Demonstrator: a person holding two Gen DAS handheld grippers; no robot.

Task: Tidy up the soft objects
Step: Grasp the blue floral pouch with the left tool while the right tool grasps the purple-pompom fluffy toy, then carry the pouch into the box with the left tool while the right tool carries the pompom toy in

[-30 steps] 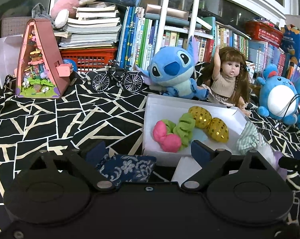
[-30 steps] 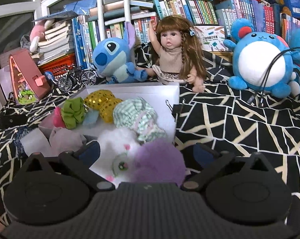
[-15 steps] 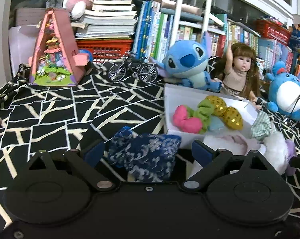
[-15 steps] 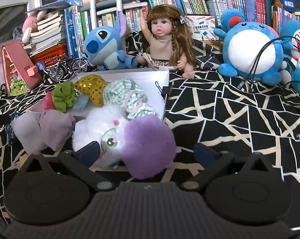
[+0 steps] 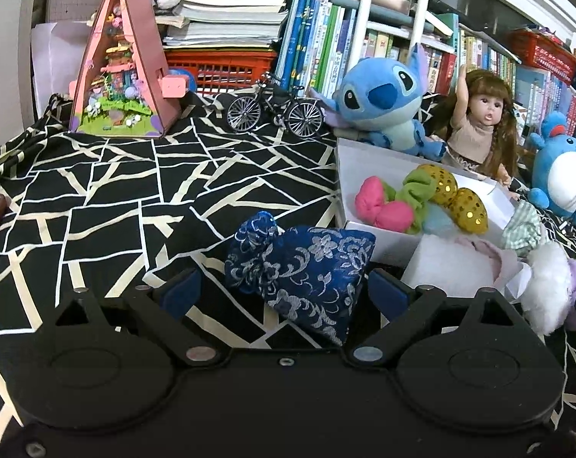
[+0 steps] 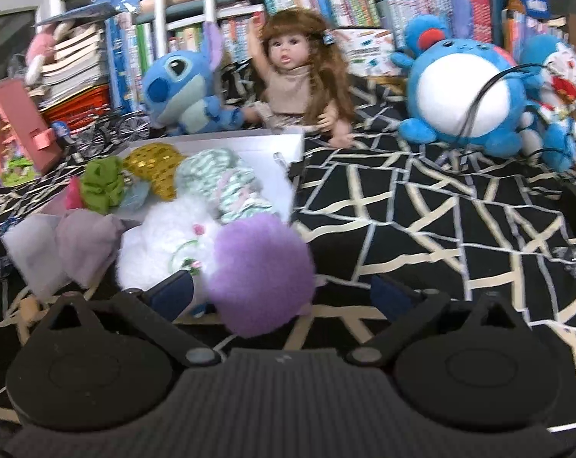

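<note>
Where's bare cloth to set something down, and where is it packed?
Free: the black patterned cloth between the pink toy house, the toy bicycle and the white box; also cloth right of the box. Crowded: the box and the back row of toys.

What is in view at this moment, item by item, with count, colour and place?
Pouch: 1, navy floral, on cloth between left fingers.
Box: 1, white, right of pouch.
Bows: pink, green, gold sequin, in box.
Fluffy toy: 1, white, at box's near edge.
Pompom: 1, purple, between right fingers.
Stitch plush: 1, blue, behind box.
Doll: 1, brown hair, behind box.
Round plush: 1, blue-white, right.
Bicycle model: 1, black, rear.
Left hand-held gripper: open.
Right hand-held gripper: open.
</note>
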